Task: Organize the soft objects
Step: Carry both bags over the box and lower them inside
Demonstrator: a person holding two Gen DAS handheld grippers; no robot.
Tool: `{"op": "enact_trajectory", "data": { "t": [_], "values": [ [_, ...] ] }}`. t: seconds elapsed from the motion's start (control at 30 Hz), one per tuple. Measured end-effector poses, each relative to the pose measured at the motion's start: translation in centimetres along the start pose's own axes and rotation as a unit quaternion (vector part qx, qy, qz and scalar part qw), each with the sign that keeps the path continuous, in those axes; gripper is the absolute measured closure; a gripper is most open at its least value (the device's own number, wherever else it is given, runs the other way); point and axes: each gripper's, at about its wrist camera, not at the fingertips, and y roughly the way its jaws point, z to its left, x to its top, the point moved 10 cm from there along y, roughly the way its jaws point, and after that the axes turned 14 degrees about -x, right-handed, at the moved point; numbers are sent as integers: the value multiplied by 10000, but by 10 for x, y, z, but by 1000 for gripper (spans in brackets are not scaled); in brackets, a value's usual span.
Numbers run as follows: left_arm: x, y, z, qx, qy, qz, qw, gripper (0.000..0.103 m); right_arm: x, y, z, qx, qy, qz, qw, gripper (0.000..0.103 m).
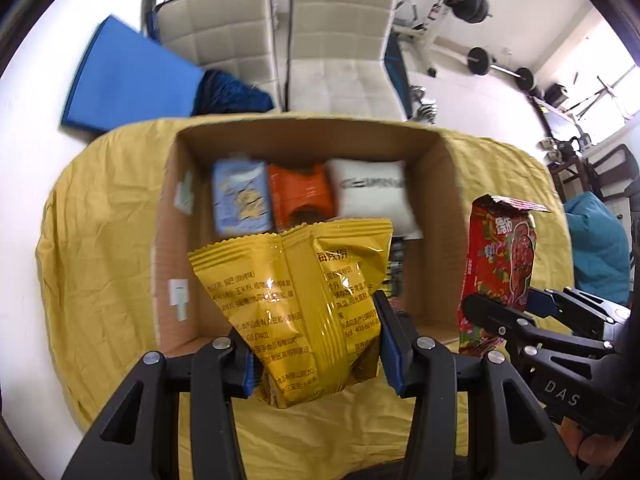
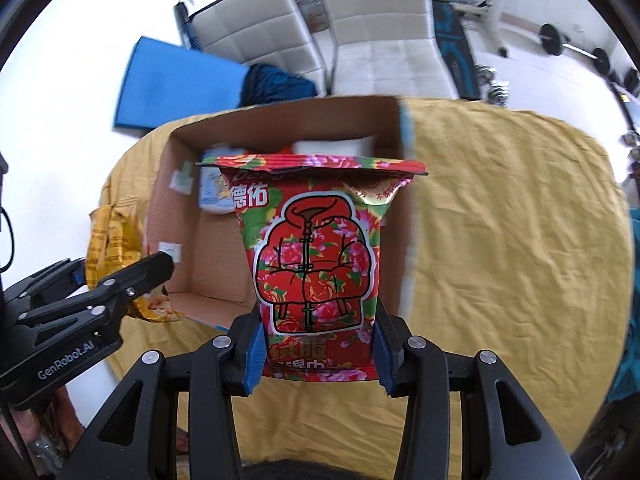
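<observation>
Yellow foil snack packet [image 1: 296, 304] held upright at lower centre of the left wrist view, clamped between the blue-padded fingers of the left gripper [image 1: 316, 356], whose jaws stand narrowed onto the packet's lower sides; the packet sits in front of the near wall of an open cardboard box [image 1: 448, 208] resting on a yellow cloth [image 1: 108, 240]; at the box's far end lie a pale blue pack [image 1: 240, 200], an orange pack [image 1: 300, 196] and a white pack [image 1: 370, 196], side by side; at lower right of the same view the right gripper [image 1: 504, 308] reaches in level from the frame edge, closed on a red floral packet [image 1: 500, 264] held upright just beside the box's right wall; in the right wrist view that packet [image 2: 320, 264] fills the centre, pinched at its base by the right gripper [image 2: 318, 354], with the box [image 2: 184, 216] behind it; the left gripper [image 2: 120, 276] enters from the left edge, angled toward the box, carrying the yellow packet [image 2: 112, 240]; white chairs [image 1: 340, 36] stand beyond the table.
</observation>
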Motion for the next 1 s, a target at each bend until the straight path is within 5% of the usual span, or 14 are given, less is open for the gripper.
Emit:
{"op": "enact_trajectory", "data": {
  "t": [0.33,0.57,1.0],
  "values": [
    [-4,33,73,20,-424,448,9981,59,3,62,66,-39,-299,396,9988,57],
    [-4,52,98,-24,-557,579,9968,59,5,92,77,-216,-370,558,9975,57],
    [-17,103,127,-258,-833,1285,9879,59,2,157,93,234,-82,1081,9938,56]
  ]
}}
